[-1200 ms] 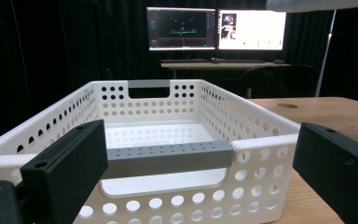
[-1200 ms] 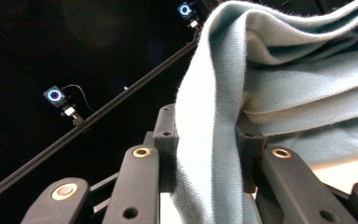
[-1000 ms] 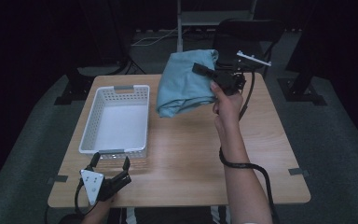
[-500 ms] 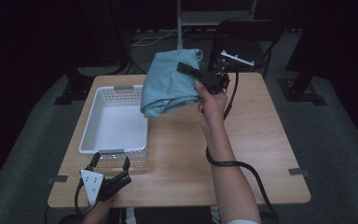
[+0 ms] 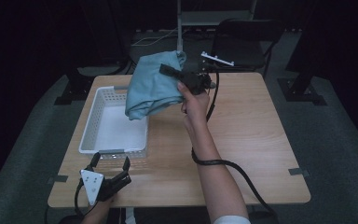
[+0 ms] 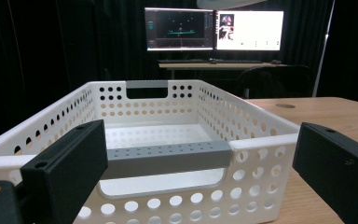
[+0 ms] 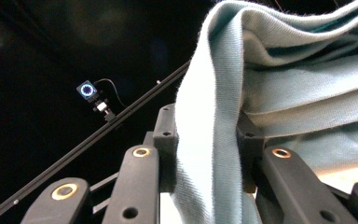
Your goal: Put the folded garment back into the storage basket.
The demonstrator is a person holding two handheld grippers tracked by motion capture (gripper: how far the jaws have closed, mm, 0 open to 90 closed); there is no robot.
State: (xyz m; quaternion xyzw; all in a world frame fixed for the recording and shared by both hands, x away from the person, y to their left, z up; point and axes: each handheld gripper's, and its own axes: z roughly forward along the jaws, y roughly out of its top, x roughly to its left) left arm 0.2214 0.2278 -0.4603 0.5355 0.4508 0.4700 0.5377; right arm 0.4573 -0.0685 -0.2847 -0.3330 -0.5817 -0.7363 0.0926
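Note:
A folded light-blue cloth (image 5: 151, 88) hangs in the air over the right part of the white perforated basket (image 5: 98, 130). My right gripper (image 5: 168, 71) is shut on the cloth; in the right gripper view the fabric (image 7: 214, 140) is pinched between both pads, with my right gripper (image 7: 205, 144) pointing upward. My left gripper (image 5: 111, 162) rests near the table's front left edge, open, with nothing between its jaws. In the left gripper view my left gripper (image 6: 200, 163) faces the near wall of the basket (image 6: 168, 158), whose inside holds nothing.
The wooden table (image 5: 251, 135) has bare surface to the right of the basket. A black chair (image 5: 242, 42) stands behind the table. The right gripper's cable (image 5: 233, 168) trails across the table. Two monitors (image 6: 214, 30) glow on a far desk.
My right gripper has carried the cloth leftward from above the table's back middle to above the basket's right part. The left gripper has stayed put.

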